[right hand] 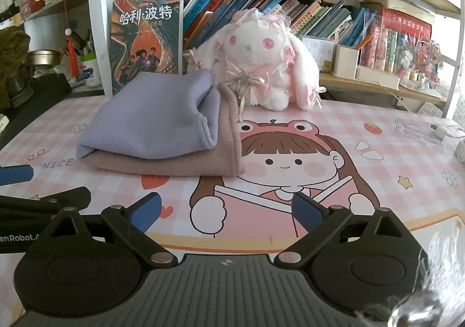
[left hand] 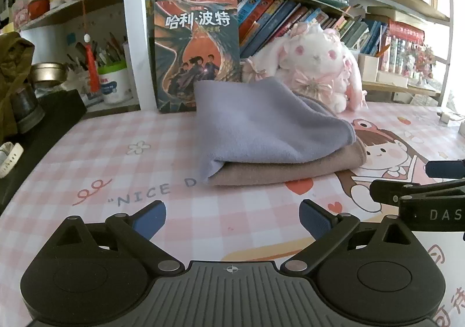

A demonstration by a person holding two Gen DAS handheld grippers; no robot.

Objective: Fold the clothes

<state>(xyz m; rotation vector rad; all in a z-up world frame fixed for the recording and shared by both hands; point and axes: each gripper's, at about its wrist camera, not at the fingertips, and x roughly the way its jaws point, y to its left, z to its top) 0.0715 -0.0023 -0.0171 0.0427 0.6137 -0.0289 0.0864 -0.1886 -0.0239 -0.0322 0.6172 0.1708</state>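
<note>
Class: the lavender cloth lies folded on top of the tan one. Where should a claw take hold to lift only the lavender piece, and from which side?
Grip the lavender cloth at its rolled open hem on its right end, which overhangs the tan cloth. Coming from the right probably suits the right claw; the left end wraps down tight.

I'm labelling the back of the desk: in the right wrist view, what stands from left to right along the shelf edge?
White tub → Harry Potter book → white plush rabbit → cream box.
</note>
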